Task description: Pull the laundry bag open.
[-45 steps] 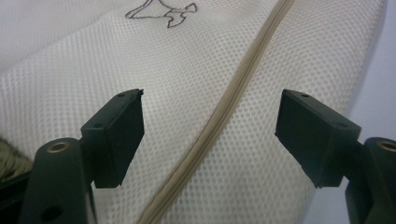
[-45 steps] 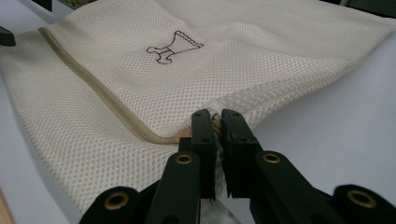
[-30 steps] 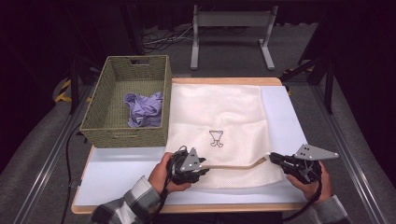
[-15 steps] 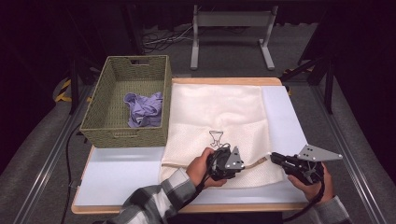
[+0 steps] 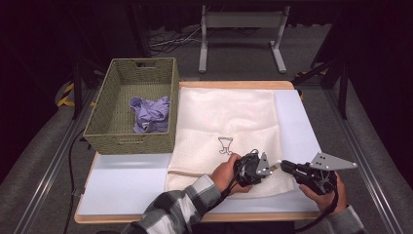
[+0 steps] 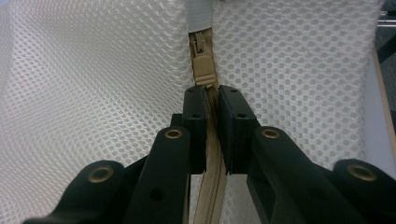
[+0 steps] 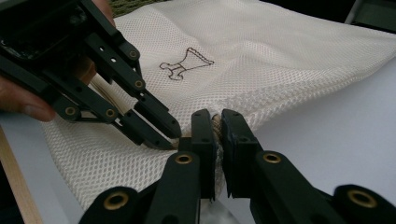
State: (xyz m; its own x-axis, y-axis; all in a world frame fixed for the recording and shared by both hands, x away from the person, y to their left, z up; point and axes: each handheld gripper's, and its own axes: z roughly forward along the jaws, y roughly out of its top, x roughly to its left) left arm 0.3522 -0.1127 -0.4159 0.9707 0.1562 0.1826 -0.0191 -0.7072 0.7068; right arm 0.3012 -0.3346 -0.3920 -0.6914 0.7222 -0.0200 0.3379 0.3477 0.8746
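Note:
A white mesh laundry bag with a small black drawing lies flat on the table. A tan zipper runs along its near edge. My left gripper sits on that edge at the right. In the left gripper view its jaws have just been closing and now pinch the zipper tape, with the zipper pull lying just beyond the tips. My right gripper meets it tip to tip. In the right gripper view it is shut on the bag's near right corner, the left gripper close beside it.
A woven green basket stands at the table's left and holds a crumpled purple cloth. The white table mat lies bare to the left of the bag's near edge. A metal stand is on the floor behind the table.
My left hand has travelled right along the bag's near edge, from near its left corner to right beside the right gripper. The right gripper has kept still.

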